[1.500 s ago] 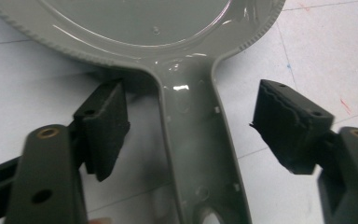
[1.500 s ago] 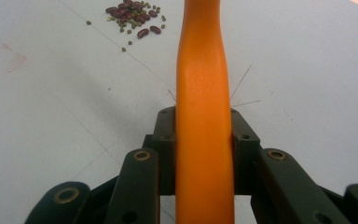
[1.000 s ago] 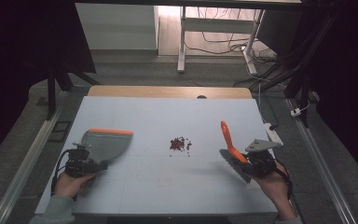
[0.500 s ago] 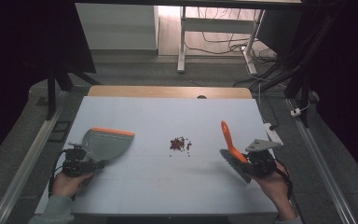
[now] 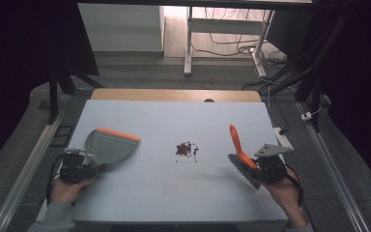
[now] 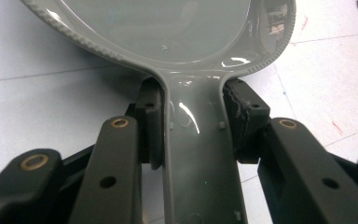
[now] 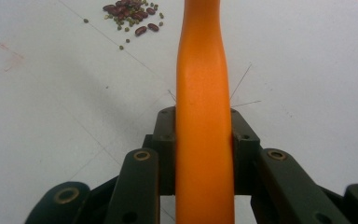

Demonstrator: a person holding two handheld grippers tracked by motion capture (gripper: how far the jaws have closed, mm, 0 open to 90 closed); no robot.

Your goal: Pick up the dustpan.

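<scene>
Grey dustpan (image 5: 108, 147) sitting clamped by its handle in the left gripper (image 5: 75, 166), orange brush (image 5: 239, 150) clamped in the right gripper (image 5: 265, 169) — scattered beans (image 5: 187, 148) lying on the table (image 5: 174, 121) between them, nearer the brush

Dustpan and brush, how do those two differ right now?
The dustpan is grey with an orange front edge; the brush has an all-orange handle. The dustpan lies low and flat near the table, while the brush handle points up and away. The left gripper clamps the dustpan; the right gripper clamps the brush. Both flank the beans.
</scene>
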